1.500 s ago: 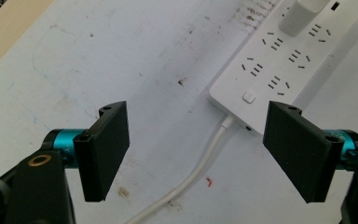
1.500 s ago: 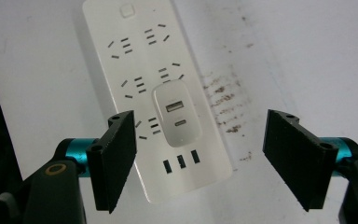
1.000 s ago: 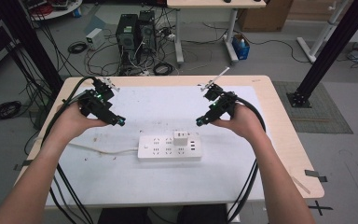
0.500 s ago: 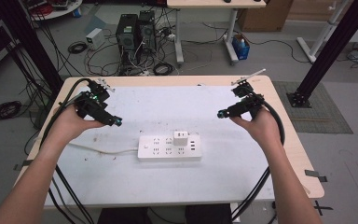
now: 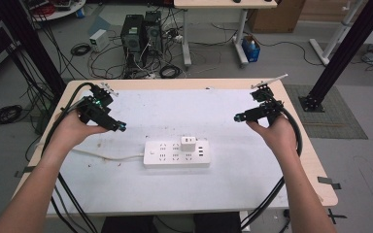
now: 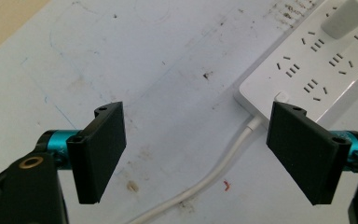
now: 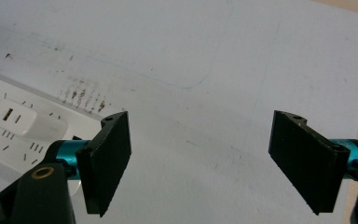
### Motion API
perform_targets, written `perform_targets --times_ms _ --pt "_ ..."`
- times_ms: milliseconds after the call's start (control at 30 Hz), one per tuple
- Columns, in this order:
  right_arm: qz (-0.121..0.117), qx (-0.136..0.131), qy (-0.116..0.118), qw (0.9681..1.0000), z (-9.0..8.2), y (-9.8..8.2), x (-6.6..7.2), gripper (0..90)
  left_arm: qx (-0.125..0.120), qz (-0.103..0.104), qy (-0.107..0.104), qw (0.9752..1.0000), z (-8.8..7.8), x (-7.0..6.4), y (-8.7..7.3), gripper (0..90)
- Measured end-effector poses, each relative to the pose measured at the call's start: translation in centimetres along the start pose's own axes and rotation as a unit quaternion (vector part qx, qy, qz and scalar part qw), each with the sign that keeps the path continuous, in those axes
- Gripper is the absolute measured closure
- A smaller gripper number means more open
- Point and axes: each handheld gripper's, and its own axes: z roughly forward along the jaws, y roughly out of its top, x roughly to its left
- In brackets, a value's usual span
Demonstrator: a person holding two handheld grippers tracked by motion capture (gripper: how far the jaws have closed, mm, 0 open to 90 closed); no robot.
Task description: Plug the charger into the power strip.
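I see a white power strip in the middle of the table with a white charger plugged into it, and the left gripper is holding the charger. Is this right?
Not quite. The left gripper holds nothing: in the left gripper view its jaws stand open over bare table beside the power strip. The charger is plugged into the strip, as the high view shows.

Power strip (image 5: 177, 154) on the table (image 5: 223, 194) straight before me, charger (image 5: 188, 143) plugged into its far row, its cord (image 5: 102, 155) trailing left, my left gripper (image 5: 119, 127) over the table left of it, my right gripper (image 5: 238, 117) well apart to the right.
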Motion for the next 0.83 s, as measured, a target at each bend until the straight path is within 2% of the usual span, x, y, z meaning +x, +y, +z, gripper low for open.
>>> perform_targets --times_ms 367,833 --pt "-0.005 0.008 0.000 1.0000 0.65 0.24 -0.07 20.6 -0.001 -0.002 0.000 1.0000 0.17 0.12 0.13 19.9" --pt "-0.009 0.006 0.002 0.9999 0.47 0.02 -0.04 20.6 -0.002 0.003 -0.004 1.0000 0.32 -0.14 0.34 19.9"
